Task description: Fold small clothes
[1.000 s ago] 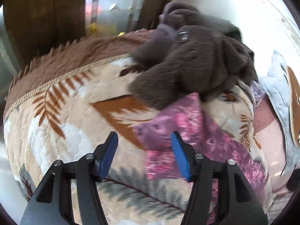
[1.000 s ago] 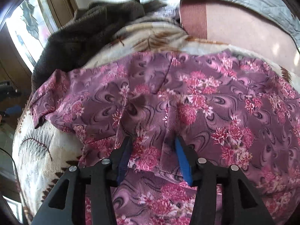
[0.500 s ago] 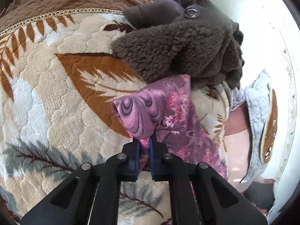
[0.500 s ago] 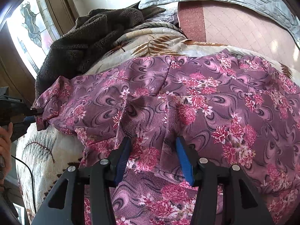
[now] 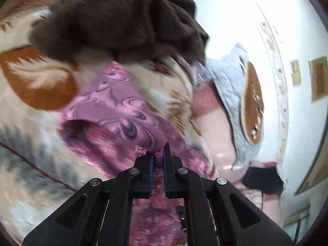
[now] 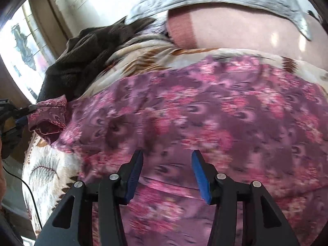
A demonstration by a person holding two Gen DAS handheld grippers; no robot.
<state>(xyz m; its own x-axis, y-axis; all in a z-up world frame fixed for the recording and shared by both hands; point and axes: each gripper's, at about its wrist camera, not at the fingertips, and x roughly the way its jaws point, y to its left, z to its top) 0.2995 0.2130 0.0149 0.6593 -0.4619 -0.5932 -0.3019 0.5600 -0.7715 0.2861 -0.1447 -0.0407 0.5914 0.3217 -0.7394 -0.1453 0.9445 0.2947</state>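
A pink-purple floral garment (image 6: 205, 112) lies spread on a leaf-patterned blanket (image 6: 47, 174). In the left wrist view my left gripper (image 5: 157, 157) is shut on a corner of the garment (image 5: 114, 110), which folds up ahead of it. In the right wrist view the left gripper (image 6: 22, 112) shows at the far left, holding the lifted corner (image 6: 51, 110). My right gripper (image 6: 167, 160) is open, its blue pads (image 6: 199, 174) hovering close over the garment's near middle. Both views are motion-blurred.
A dark brown fleece garment (image 5: 123, 18) is heaped on the blanket (image 5: 30, 78) beyond the floral one, also in the right wrist view (image 6: 88, 55). A grey quilted pillow (image 5: 231, 94) and pink sheet (image 6: 235, 32) lie beyond. A window (image 6: 26, 41) is at the left.
My left gripper closed on the garment's corner and is now lifting and pulling it over the garment. My right gripper stayed open and moved a little over the cloth.
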